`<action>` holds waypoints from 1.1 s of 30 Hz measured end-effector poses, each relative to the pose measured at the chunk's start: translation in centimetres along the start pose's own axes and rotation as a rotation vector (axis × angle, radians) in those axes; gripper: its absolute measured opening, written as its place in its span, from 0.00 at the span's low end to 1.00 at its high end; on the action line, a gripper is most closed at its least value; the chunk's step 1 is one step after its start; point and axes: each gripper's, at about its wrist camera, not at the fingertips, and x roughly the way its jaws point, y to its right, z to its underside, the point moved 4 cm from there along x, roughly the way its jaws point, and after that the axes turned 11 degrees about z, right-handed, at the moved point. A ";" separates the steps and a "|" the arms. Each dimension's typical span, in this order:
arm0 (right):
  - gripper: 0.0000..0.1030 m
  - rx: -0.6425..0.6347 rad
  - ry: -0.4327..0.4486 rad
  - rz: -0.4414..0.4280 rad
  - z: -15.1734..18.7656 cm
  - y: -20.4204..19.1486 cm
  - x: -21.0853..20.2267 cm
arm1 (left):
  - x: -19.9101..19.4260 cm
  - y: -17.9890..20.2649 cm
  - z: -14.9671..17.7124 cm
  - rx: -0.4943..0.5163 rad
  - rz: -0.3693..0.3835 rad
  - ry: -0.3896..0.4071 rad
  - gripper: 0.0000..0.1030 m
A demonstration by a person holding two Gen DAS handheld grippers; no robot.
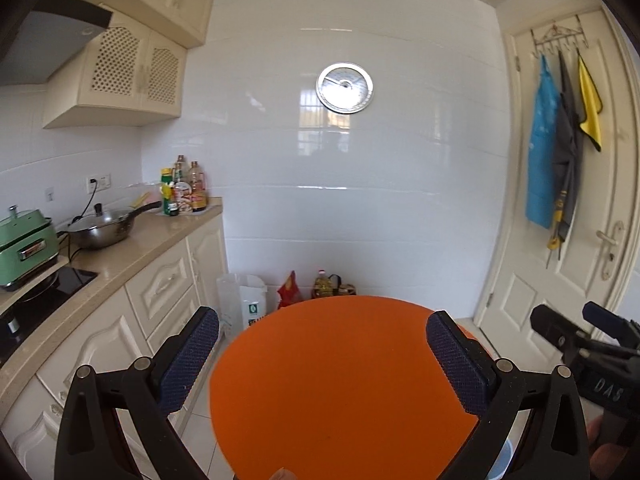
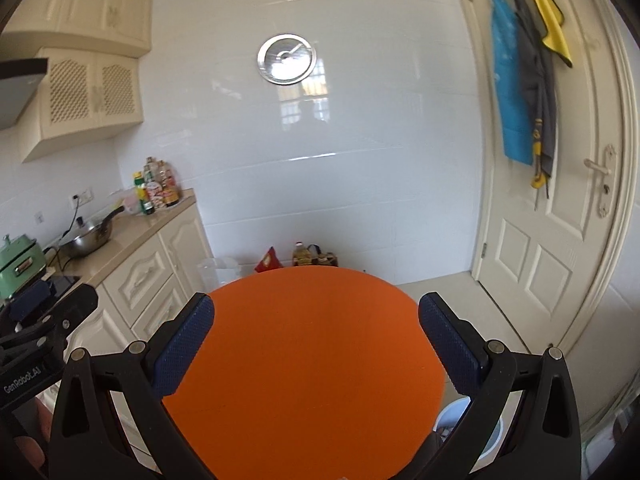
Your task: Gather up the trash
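Both grippers above orange tabletop (image 1: pixel 340 392)
left gripper (image 1: pixel 322 344) jaws wide, right gripper (image 2: pixel 314 326) jaws wide, nothing held

The left gripper (image 1: pixel 322 344) hangs with its blue-padded fingers (image 1: pixel 188 364) spread wide and empty over a round orange table (image 1: pixel 340 392). Past its tips, bottles and bags (image 1: pixel 320 286) stand on the floor against the white tiled wall (image 1: pixel 360 184), and to its left a wok (image 1: pixel 100 230) sits on the counter (image 1: pixel 160 236). The right gripper (image 1: pixel 588 340) shows at the right edge, in front of a door (image 1: pixel 560 240) hung with cloths.
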 end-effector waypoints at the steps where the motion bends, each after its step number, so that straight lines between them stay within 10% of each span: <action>1: 1.00 -0.016 0.000 -0.001 0.2 -0.5 -0.2 | -0.3 0.7 0.5 -0.003 0.003 0.003 0.99; 12: 1.00 -0.046 -0.010 0.012 1.2 -1.9 -1.2 | 0.3 6.7 3.0 0.033 -0.018 0.016 0.99; 33: 1.00 -0.060 -0.002 0.028 1.7 -2.1 -2.1 | 0.8 5.3 0.6 -0.013 -0.029 -0.001 0.99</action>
